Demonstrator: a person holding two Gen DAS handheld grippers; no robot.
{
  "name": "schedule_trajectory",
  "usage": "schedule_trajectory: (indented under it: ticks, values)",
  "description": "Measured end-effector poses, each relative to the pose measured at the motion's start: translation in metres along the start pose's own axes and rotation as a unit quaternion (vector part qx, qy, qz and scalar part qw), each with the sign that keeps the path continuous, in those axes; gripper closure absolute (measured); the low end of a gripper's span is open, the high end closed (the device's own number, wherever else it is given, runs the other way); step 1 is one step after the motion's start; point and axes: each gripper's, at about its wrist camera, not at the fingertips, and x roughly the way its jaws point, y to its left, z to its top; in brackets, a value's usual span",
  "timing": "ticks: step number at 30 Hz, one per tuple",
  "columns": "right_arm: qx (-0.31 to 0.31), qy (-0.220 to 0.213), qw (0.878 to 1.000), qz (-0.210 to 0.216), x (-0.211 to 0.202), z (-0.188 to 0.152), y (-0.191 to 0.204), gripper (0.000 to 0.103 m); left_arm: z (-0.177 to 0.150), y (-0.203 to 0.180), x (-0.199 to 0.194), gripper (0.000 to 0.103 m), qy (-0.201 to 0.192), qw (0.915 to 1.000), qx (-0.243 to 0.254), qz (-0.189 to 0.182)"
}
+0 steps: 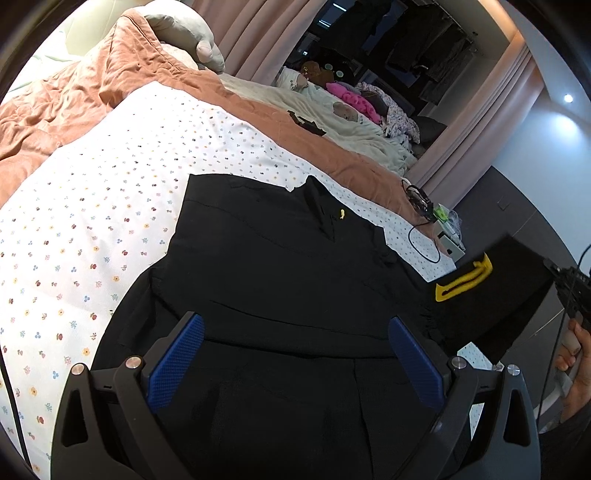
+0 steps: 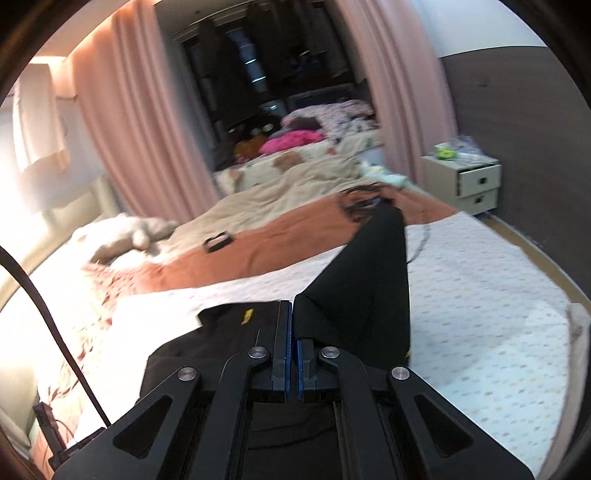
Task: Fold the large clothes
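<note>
Premises: a bedroom in a private home. The main surface is a bed covered by a white sheet printed with small flowers (image 1: 110,206), with a rumpled terracotta-orange quilt (image 1: 74,107) and a beige plush toy (image 1: 184,33) at its far side. Floor-length pink curtains (image 2: 147,122) frame an opening onto a dark wardrobe area with hanging garments (image 1: 417,40). Beyond lies a beige blanket (image 2: 288,192) strewn with a bright pink fabric bundle (image 2: 291,139) and patterned clothing. A cream two-drawer bedside cabinet (image 2: 469,184), top drawer ajar, stands against a grey wall (image 2: 517,110). A recessed ceiling spotlight (image 1: 568,98) is lit.
</note>
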Motion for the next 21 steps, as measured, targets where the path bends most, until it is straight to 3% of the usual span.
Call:
schedule_trajectory:
  ticks: [6, 10, 16, 18, 19, 20, 21]
  values:
    - [-0.003, 0.039, 0.999, 0.034, 0.037, -0.007, 0.009, 0.103, 0.003, 0.006, -0.004, 0.001, -0.003, 0.9998, -0.017, -0.012]
    - [0.006, 0.089, 0.994, 0.058, 0.072, -0.018, 0.009, 0.103, 0.005, 0.012, -0.008, 0.001, -0.006, 0.9994, -0.029, -0.016]
    - [0.106, 0.156, 0.977, 0.103, 0.102, -0.062, -0.014, 0.099, 0.005, 0.014, -0.01, 0.001, -0.007, 0.9993, -0.032, -0.017]
    - [0.143, 0.162, 0.97, 0.114, 0.101, -0.076, -0.027, 0.078, 0.005, 0.013, -0.01, 0.001, -0.007, 0.9993, -0.031, -0.019]
    - [0.164, 0.161, 0.966, 0.122, 0.104, -0.078, -0.038, 0.045, 0.006, 0.012, -0.01, 0.001, -0.007, 0.9993, -0.031, -0.021]
    - [0.183, 0.157, 0.962, 0.131, 0.102, -0.083, -0.043, 0.021, 0.006, 0.012, -0.009, 0.001, -0.007, 0.9993, -0.031, -0.021]
    - [0.199, 0.149, 0.959, 0.136, 0.098, -0.086, -0.049, 0.02, 0.006, 0.011, -0.009, 0.001, -0.007, 0.9993, -0.031, -0.02]
